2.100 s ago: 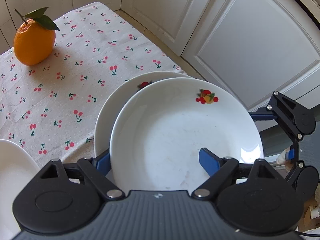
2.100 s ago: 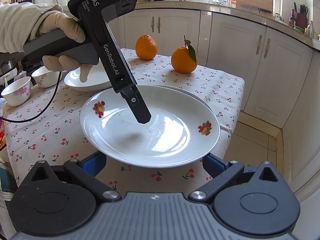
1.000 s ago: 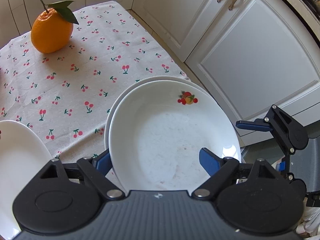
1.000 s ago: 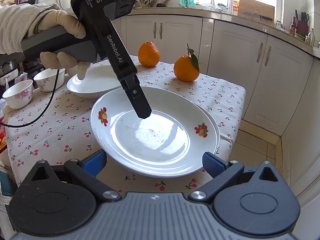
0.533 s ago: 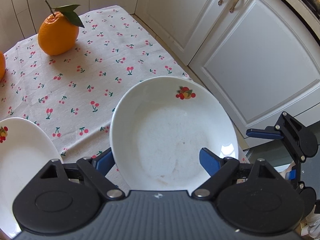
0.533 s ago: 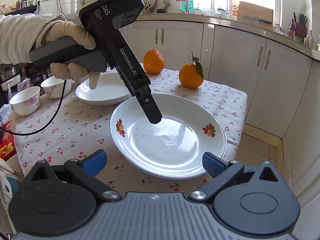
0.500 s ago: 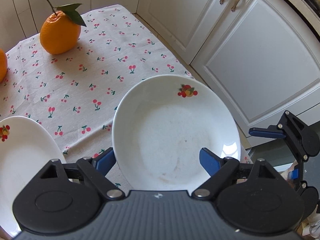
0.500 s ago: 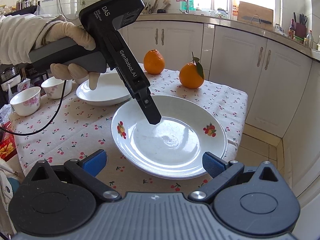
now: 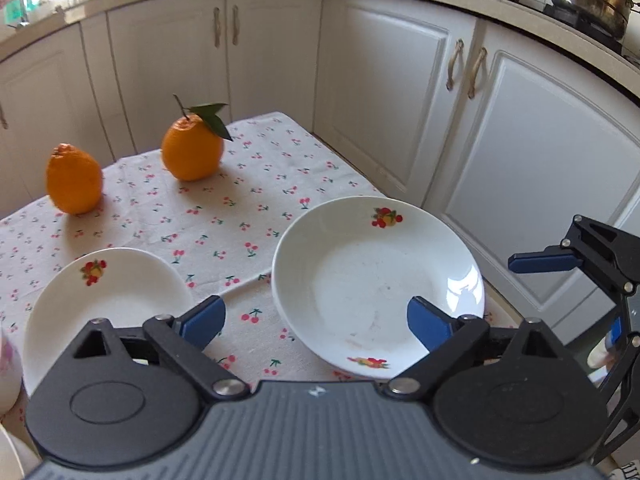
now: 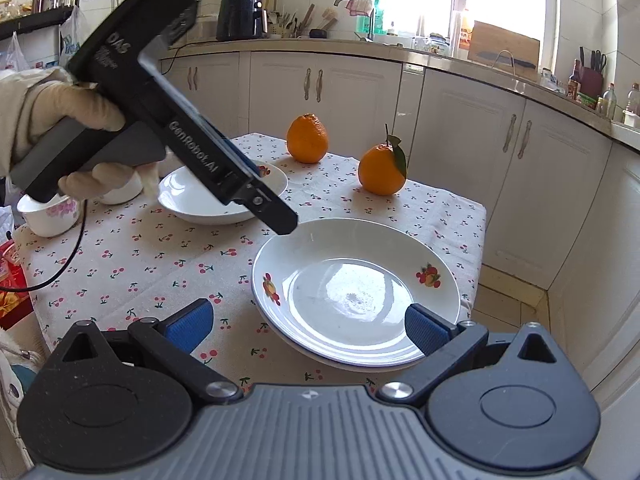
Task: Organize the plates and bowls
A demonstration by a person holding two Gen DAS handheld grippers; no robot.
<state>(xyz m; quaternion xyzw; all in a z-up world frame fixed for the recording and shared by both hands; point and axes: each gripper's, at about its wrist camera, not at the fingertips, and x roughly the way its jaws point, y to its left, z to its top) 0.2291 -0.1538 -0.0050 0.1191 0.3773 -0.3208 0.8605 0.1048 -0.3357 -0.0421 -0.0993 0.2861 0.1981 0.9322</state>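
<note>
A white deep plate with fruit prints lies stacked on another plate whose rim shows beneath it, near the table's corner. A second white plate lies further left. My left gripper is open and empty, raised above and between the two plates; it also shows in the right wrist view. My right gripper is open and empty, just in front of the stacked plates; its fingers show at the right of the left wrist view.
Two oranges stand at the back of the cherry-print tablecloth. Two small bowls sit at the table's left. White cabinets surround the table; its edge drops to the floor at right.
The plate was lowered onto the one beneath and let go. My left gripper has lifted and pulled back to the left; my right gripper has backed away a little.
</note>
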